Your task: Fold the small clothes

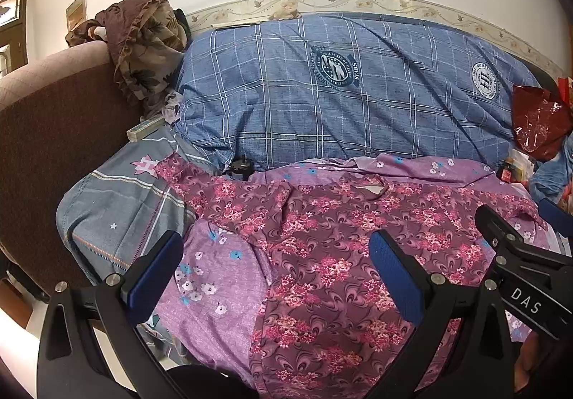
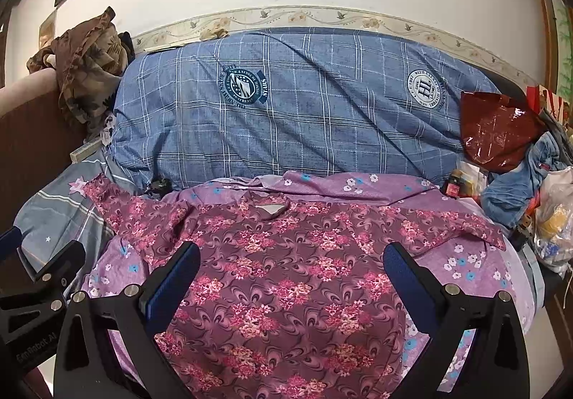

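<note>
A maroon floral shirt [image 1: 322, 255] lies spread flat, neck away from me, on a purple flowered sheet [image 1: 215, 277]; it also shows in the right wrist view [image 2: 286, 284]. Its sleeves stretch out to the left [image 1: 186, 177] and to the right [image 2: 465, 223]. My left gripper [image 1: 275, 270] is open and empty, hovering above the shirt's left part. My right gripper [image 2: 292, 277] is open and empty above the shirt's middle. The right gripper's body shows at the right edge of the left wrist view [image 1: 519, 255].
A large blue checked quilt [image 1: 340, 87] lies behind the shirt. A grey pillow [image 1: 118, 212] is at the left, by the brown sofa arm [image 1: 53, 134]. A red plastic bag [image 2: 497, 126], blue clothes [image 2: 519, 184] and clutter crowd the right. A small black object [image 1: 238, 166] sits near the left sleeve.
</note>
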Motion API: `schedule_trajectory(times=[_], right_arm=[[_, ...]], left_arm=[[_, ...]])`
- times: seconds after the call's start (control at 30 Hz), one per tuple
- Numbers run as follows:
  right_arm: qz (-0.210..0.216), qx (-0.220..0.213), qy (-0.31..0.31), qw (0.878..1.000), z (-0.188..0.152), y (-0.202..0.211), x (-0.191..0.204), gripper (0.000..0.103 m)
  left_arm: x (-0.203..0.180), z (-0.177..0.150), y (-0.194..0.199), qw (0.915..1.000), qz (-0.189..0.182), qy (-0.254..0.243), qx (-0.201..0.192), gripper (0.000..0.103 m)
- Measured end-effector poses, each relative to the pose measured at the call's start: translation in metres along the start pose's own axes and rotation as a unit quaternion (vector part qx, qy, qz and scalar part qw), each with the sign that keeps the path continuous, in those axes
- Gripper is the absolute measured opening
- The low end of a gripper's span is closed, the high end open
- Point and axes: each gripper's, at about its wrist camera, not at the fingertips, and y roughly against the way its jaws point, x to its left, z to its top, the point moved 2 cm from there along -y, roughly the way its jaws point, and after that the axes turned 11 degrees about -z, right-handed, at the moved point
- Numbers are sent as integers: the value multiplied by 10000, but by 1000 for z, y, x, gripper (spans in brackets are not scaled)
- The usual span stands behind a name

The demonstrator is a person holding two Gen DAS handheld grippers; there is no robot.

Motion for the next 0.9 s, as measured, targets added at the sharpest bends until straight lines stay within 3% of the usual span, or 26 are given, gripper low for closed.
schedule_trajectory(times=[0.9], right_arm=[[14, 181, 68, 9998, 0, -31, 10, 102]], left_arm=[[3, 4, -29, 9998, 76, 16, 197, 103]])
